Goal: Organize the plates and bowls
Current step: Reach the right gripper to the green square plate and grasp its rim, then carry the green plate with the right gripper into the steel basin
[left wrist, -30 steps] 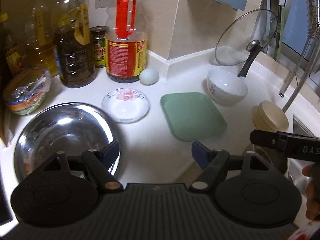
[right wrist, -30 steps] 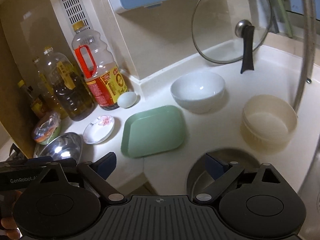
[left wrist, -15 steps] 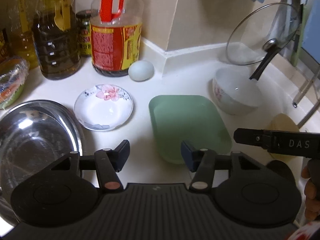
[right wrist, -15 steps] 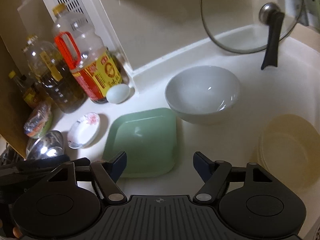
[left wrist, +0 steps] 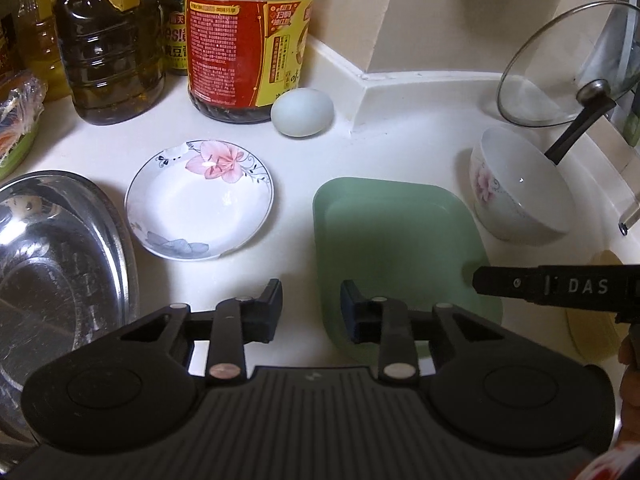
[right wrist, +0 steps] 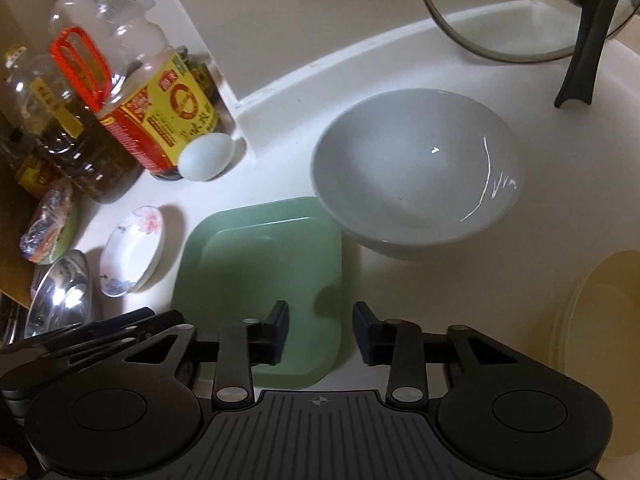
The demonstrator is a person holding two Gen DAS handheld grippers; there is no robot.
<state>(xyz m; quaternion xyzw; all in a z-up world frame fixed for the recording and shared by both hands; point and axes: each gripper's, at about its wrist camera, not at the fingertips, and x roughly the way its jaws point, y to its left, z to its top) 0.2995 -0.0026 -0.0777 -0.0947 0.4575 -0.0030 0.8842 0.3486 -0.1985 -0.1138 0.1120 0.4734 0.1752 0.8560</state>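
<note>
1. A white bench [left wrist: 400, 140] runs into a corner under cream walls; the light is dim and yellowish.
2. At the back stand oil bottles, among them a large bottle with a red label [left wrist: 244, 40], with a pale egg [left wrist: 302, 112] touching its base.
3. A glass lid [right wrist: 520, 12] with a black handle leans against the wall on the right.
4. Along the bench lie a steel basin [left wrist: 52, 272], a small flowered dish [left wrist: 200, 208], a green square plate [left wrist: 396, 248], a white bowl [right wrist: 412, 172] just beside the plate's far corner, and a cream container [right wrist: 600, 320] at the right edge.
5. The left claw [left wrist: 310, 308] points steeply down over the plate's left edge, its jaws a little apart with that rim showing in the gap but not pressed.
6. The right claw [right wrist: 320, 332] tilts down over the plate's near right corner, its jaws likewise slightly apart, the rim between them unpinched.
7. Both claws' jaws have just been closing from wide open.
8. Compared with a second ago, both claws sit lower and nearer the plate, which now fills more of each view.
</note>
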